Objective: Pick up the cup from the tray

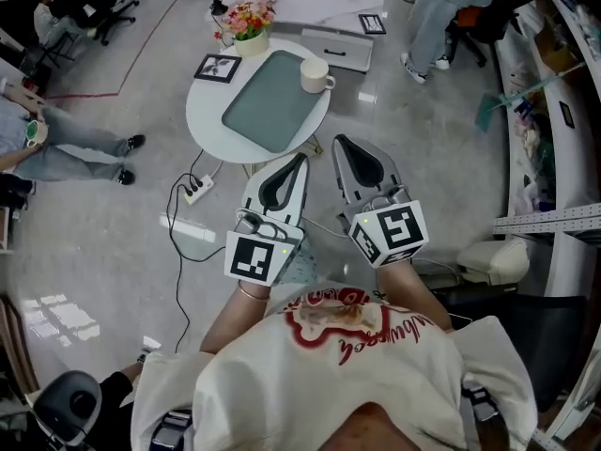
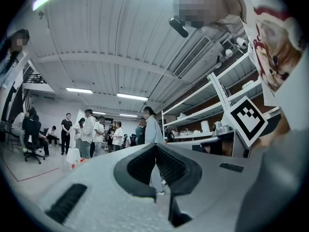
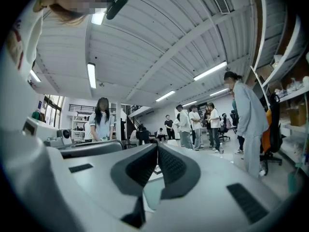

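Observation:
A cream cup (image 1: pixel 315 75) with a handle stands on the far right corner of a grey-green tray (image 1: pixel 268 101), which lies on a round white table (image 1: pixel 208 111). Both grippers are held close to the person's body, short of the table's near edge and pointing toward it. My left gripper (image 1: pixel 303 157) is shut with nothing in it, and in the left gripper view its jaws (image 2: pixel 155 146) meet at the tip. My right gripper (image 1: pixel 338 140) is shut and empty too, its jaws closed together (image 3: pixel 157 146). Neither gripper view shows the cup or the tray.
A pot of flowers (image 1: pixel 246 19) and a marker card (image 1: pixel 218 67) sit on the table's far left. A power strip (image 1: pixel 197 189) with cables lies on the floor left of the grippers. Shelving (image 1: pixel 554 111) runs along the right. Several people stand or sit around.

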### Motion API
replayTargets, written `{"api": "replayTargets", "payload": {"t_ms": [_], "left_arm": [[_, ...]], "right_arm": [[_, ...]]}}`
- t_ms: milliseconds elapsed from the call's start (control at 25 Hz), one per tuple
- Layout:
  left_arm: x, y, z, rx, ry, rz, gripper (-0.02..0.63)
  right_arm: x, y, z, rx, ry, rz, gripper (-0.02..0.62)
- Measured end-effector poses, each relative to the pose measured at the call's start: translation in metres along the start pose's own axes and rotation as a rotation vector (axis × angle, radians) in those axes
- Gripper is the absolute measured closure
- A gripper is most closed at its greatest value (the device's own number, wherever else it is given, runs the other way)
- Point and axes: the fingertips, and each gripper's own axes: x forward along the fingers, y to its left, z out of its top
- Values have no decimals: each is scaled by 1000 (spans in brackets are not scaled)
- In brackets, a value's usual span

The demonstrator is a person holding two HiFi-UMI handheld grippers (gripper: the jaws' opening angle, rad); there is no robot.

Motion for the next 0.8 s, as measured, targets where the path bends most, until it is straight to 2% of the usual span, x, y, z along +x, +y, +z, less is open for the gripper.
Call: {"api": "replayTargets", "payload": {"t_ms": [200, 360, 680, 800], "left_arm": [[48, 70, 1, -2, 5, -38, 592], [77, 103, -4, 1, 19, -90, 592], [109, 129, -25, -33, 26, -97, 592], [115, 130, -32, -50, 35, -96, 592]], "right_arm": [[79, -24, 8, 9, -17, -63, 572], [120, -37, 15, 16, -44, -113, 572], [144, -71, -8, 46, 3, -183, 572], [147, -88, -25, 16, 39, -203, 572]]}}
